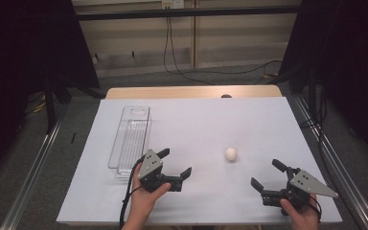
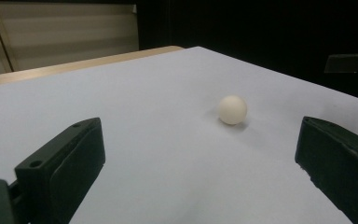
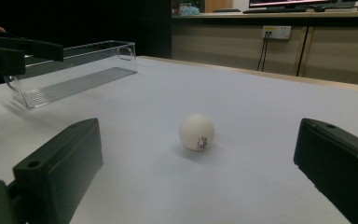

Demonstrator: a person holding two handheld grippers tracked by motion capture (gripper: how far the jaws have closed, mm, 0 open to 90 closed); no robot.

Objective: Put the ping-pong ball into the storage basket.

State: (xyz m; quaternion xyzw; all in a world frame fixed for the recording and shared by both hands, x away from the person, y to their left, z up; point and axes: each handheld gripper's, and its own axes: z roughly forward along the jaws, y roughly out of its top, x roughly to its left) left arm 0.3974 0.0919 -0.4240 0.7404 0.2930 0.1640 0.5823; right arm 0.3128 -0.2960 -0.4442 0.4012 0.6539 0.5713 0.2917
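Observation:
A small white ball (image 1: 231,154) rests on the white table cover, between the two grippers. It lies ahead of the left jaws (image 2: 232,110) and ahead of the right jaws (image 3: 196,132), where small printed marks show on it. My left gripper (image 1: 175,162) is held low at the front left, jaws wide apart and pointing right toward the ball. At the front right, my right gripper (image 1: 267,173) points left toward the ball, open and empty. A clear plastic bin (image 1: 130,139) lies left of the left gripper (image 3: 21,50).
The clear bin (image 3: 74,74) is long, narrow and empty. The white cover (image 1: 196,120) ends at a wooden table edge (image 1: 191,92) at the back. Metal rails (image 1: 33,167) run along both sides, and dark curtains stand left and right.

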